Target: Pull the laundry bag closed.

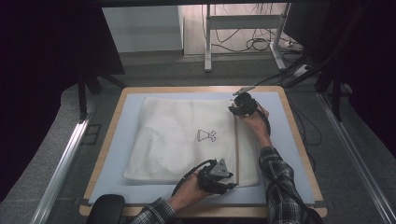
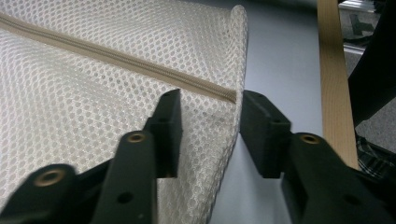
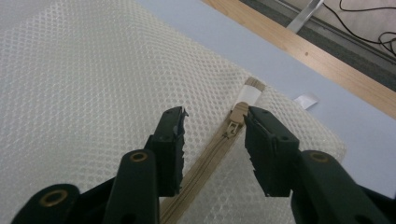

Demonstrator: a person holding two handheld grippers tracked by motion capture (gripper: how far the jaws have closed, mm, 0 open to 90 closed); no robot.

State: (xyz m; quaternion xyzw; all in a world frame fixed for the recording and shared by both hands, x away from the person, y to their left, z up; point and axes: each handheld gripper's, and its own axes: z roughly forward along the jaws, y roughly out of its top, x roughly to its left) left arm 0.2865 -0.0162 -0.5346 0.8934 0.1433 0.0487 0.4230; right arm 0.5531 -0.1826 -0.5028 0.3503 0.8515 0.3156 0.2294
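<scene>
On the blue mat lies the mesh bag, zipper fully shut; left gripper and right gripper sit part-open, gripping nothing. Zipping looks finished, only withdrawal left.

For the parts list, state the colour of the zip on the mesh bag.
The zip is beige, clearest in the right gripper view.

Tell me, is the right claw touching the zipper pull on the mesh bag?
Cannot tell. In the right gripper view the right claw stands open around the zipper pull, whose tab sits right against one finger.
</scene>
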